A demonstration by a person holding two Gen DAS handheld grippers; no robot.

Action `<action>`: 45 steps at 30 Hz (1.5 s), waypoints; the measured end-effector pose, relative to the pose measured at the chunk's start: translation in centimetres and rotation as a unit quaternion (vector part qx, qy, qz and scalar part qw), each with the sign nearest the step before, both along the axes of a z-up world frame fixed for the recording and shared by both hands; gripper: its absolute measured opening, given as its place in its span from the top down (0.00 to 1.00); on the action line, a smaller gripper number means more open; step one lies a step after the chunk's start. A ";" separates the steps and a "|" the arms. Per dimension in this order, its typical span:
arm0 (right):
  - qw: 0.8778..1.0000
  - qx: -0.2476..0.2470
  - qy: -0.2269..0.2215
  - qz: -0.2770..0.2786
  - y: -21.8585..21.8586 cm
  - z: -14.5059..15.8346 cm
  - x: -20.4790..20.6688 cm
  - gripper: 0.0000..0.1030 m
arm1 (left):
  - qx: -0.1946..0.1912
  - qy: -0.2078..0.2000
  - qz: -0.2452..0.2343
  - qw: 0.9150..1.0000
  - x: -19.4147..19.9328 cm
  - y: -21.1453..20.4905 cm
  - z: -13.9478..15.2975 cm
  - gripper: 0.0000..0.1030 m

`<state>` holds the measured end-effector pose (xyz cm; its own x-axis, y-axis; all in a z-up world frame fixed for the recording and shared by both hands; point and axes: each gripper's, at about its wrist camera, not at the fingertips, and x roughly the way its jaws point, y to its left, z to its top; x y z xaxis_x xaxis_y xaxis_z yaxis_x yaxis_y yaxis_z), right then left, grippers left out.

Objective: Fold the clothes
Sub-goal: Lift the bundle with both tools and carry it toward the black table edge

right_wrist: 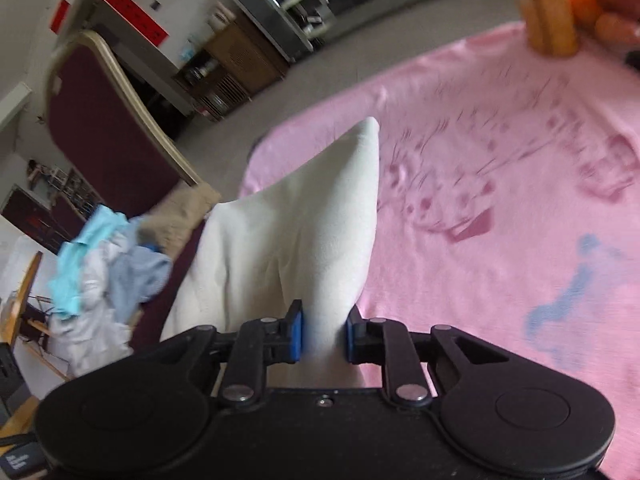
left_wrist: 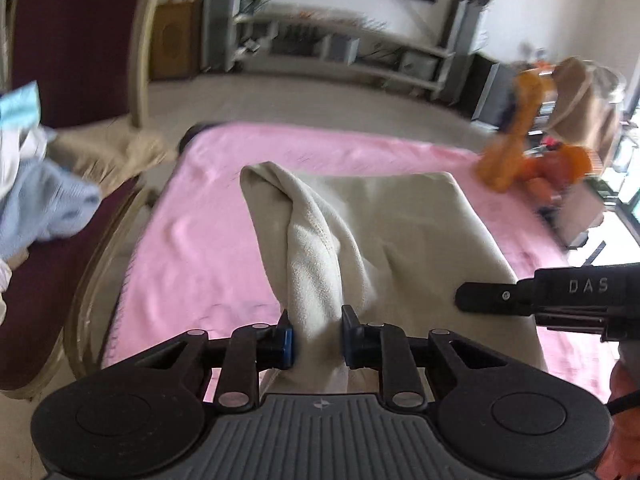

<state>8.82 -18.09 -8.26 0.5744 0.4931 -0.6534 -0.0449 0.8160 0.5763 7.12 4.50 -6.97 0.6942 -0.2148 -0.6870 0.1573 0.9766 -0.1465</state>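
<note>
While both my grippers are clamped on the cream cloth, it's lifted off the pink blanket at the near edge. L gripper has a bunched fold pinched btwn its blue pads; rest of the cloth lies spread on the blanket beyond. R gripper pinches another part, which stands up in a peak. Orange garment sits at the blanket's far right corner. Pile of blue and white clothes on the chair to the left.

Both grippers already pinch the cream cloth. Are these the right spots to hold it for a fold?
Likely yes. The left gripper and right gripper each pinch a gathered edge of the cream cloth from the near side; it drapes away over the pink blanket.
</note>
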 end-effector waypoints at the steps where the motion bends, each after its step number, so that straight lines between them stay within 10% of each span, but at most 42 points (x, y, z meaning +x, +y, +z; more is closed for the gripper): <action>1: 1.000 0.001 -0.006 -0.004 -1.3 0.9 -1.1 0.81 | -0.006 -0.005 -0.011 1.000 -0.7 -1.1 0.6 0.80; 12: 0.986 0.031 -0.033 -0.159 -19.9 1.8 -10.8 0.81 | -0.014 -0.021 -0.143 0.989 -3.4 -19.7 0.1 0.80; 20: 0.969 0.013 -0.059 -0.239 -28.4 -0.2 -10.0 0.81 | -0.045 0.003 -0.156 0.987 0.6 -30.4 -3.9 0.78; 22: 0.966 0.000 -0.067 -0.249 -29.9 -1.5 -8.7 0.78 | -0.029 0.019 -0.146 0.989 2.4 -32.1 -5.6 0.64; 25: 0.961 -0.022 -0.005 -0.274 -32.1 -6.0 -6.0 0.57 | 0.043 0.070 -0.094 0.992 5.3 -32.8 -9.5 0.70; 28: 0.954 -0.053 0.050 -0.292 -33.0 -7.7 -5.3 0.55 | 0.017 0.084 -0.064 0.994 5.5 -30.2 -10.8 0.64; 33: 0.953 -0.045 -0.018 -0.299 -31.8 -6.0 -7.6 0.40 | 0.015 0.043 -0.090 0.995 3.7 -29.0 -9.4 0.68; 38: 0.962 -0.041 -0.009 -0.268 -30.4 -6.4 -6.3 0.77 | 0.004 0.026 -0.160 0.987 1.9 -32.0 -8.6 0.77; 45: 0.971 -0.044 0.111 -0.207 -30.0 -10.0 -5.0 0.88 | 0.082 0.043 -0.226 0.970 1.6 -33.4 -12.3 0.74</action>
<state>3.83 -48.05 -18.24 0.5521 0.1865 -0.8126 0.4137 0.7849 0.4612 8.75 -28.88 -19.27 0.4928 -0.3669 -0.7890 0.5683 0.8224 -0.0275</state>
